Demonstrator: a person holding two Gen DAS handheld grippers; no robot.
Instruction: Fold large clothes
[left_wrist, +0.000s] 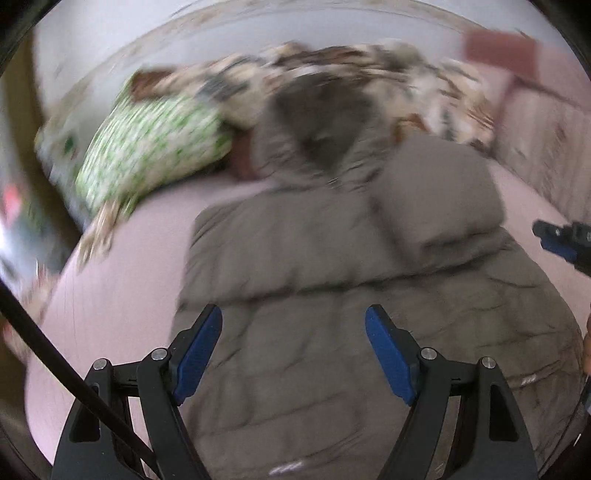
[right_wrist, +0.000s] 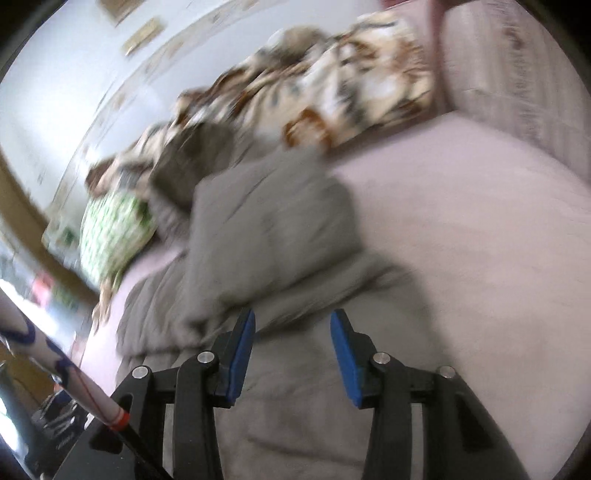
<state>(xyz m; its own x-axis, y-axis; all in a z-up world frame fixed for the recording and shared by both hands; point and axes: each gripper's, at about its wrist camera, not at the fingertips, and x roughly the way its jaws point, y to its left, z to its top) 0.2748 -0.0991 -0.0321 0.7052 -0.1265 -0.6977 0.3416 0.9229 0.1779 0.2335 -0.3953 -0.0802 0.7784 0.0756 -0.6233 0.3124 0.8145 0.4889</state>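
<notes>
A grey-brown padded coat (left_wrist: 332, 295) lies on a pink bed, its furry hood (left_wrist: 321, 114) at the far end and one sleeve (left_wrist: 436, 199) folded over the body. My left gripper (left_wrist: 293, 328) is open and empty, hovering above the coat's lower part. My right gripper (right_wrist: 292, 332) is open and empty over the same coat (right_wrist: 266, 229) near its right edge; it also shows at the right edge of the left wrist view (left_wrist: 561, 243). Both views are motion-blurred.
A green-and-white patterned pillow (left_wrist: 147, 147) lies left of the hood. A brown-and-cream patterned blanket (right_wrist: 332, 85) is heaped along the far side of the bed. A padded headboard (right_wrist: 517, 74) stands at the right. Bare pink sheet (right_wrist: 461, 221) lies right of the coat.
</notes>
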